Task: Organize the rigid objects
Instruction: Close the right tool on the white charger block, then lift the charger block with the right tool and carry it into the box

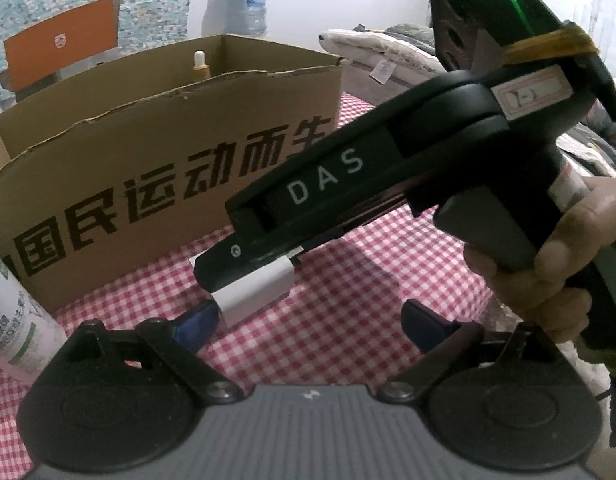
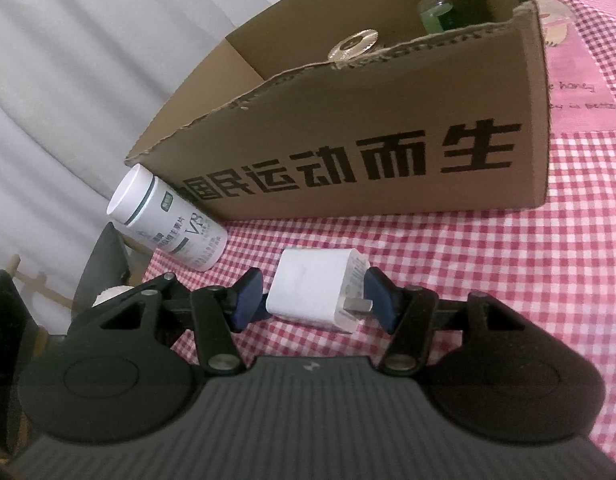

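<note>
The jaws of the right gripper (image 2: 314, 300) are clenched on a white charger plug (image 2: 318, 294), 1 blue pad against each side, its metal prongs pointing toward the right pad at lower centre of the right wrist view. In the left wrist view the same plug shows at centre left, under the black body of the right gripper marked "DAS", which a hand (image 1: 548, 264) holds at the right edge. The jaws of the left gripper (image 1: 308, 326) stand released and wide apart at the bottom of that frame, with only the red-and-white checked cloth (image 1: 348, 320) between them; the left blue pad sits just beside the plug. Behind the plug an open cardboard box (image 2: 348, 132) with large black printed characters fills the upper middle of both views; inside it stand a dropper bottle (image 2: 432, 4) with green liquid and a round gold-rimmed lid (image 2: 354, 48). A white supplement bottle (image 2: 167, 224) stands at the box's left corner.
</note>
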`<state>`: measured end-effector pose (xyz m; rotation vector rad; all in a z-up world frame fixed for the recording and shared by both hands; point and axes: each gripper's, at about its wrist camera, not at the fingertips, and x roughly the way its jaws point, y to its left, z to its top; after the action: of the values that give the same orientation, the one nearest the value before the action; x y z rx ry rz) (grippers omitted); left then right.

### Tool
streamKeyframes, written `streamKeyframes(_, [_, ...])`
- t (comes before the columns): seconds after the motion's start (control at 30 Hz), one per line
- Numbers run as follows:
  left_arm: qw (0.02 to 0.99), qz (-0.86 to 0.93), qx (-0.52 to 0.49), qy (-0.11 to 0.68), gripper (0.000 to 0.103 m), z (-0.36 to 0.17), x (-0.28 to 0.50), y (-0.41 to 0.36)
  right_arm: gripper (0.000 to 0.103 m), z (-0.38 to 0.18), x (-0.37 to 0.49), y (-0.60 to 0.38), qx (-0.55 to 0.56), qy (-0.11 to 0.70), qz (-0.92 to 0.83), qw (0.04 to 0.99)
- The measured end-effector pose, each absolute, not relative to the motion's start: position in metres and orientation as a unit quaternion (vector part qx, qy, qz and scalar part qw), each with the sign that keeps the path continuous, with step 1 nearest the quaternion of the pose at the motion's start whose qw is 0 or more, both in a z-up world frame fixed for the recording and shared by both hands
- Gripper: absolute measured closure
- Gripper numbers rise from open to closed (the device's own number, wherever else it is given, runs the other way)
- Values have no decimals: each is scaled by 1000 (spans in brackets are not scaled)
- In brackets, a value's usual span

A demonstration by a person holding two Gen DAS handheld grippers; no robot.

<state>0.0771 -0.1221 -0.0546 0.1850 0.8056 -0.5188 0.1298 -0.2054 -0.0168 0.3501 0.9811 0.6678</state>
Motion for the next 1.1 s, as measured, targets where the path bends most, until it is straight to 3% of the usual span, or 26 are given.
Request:
streamKeyframes(0.4, [891, -230, 98, 378, 9, -55, 81, -121, 46, -14, 126, -209, 171, 459, 311, 814])
streamKeyframes(0.67, [893, -212, 109, 381, 29, -62, 95, -119, 46, -14, 125, -208, 173, 458, 311, 814])
streamKeyframes(0.87, [899, -207, 103, 373, 34, -64, 97, -119, 47, -15, 124, -209, 180, 454, 307, 817])
streamKeyframes(1.03, [905, -188, 96, 369, 47, -63, 97, -115, 54, -14, 121, -207, 165, 450, 300, 825])
streamKeyframes(1.1, [905, -187, 89, 371, 47, -62, 99, -113, 57, -14, 119, -205, 157, 448, 295, 829])
